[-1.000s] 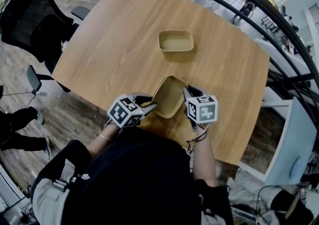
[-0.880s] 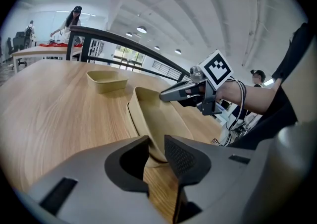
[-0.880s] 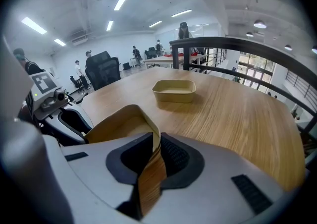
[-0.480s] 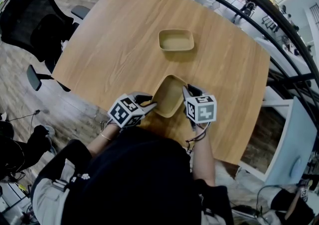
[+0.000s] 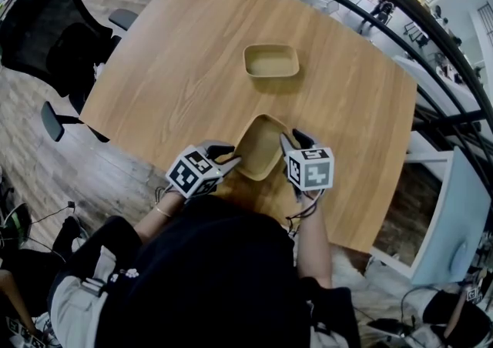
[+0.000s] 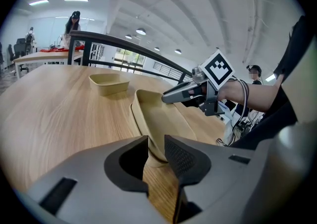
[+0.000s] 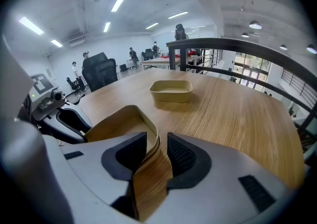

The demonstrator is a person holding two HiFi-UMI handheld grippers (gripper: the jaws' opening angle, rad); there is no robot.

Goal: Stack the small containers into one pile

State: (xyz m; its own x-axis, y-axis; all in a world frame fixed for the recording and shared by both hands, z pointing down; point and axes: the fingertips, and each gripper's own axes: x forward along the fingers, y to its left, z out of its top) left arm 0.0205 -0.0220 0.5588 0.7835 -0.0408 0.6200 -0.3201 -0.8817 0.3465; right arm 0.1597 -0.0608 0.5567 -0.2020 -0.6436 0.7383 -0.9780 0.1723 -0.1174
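Since a moment ago the jaws of the right gripper (image 7: 157, 153) have been opening, and the rim of the near container (image 7: 124, 121) is now left loose between them; both containers have kept their places on the table (image 5: 192, 54).

At the left of the head view a black chair (image 5: 46, 27) is seen beside the table. The left gripper (image 5: 229, 155) is closed on the left rim of the near container (image 5: 262, 148), which is empty and is placed at the near edge of the table, between the two grippers. The far container (image 5: 272, 61) is empty too; it is set upright near the middle of the table, well apart from the near one. The right gripper (image 5: 289, 142) is kept at the right rim.

The grip is not shown clearly in the head view. In the left gripper view the thin wall of the near container (image 6: 158, 119) is seen pinched between the pads of the left gripper (image 6: 156, 153); the right gripper (image 6: 171, 97) is seen opposite. In the right gripper view a gap is visible between the right pad and the rim; the far container (image 7: 171, 90) is seen behind.
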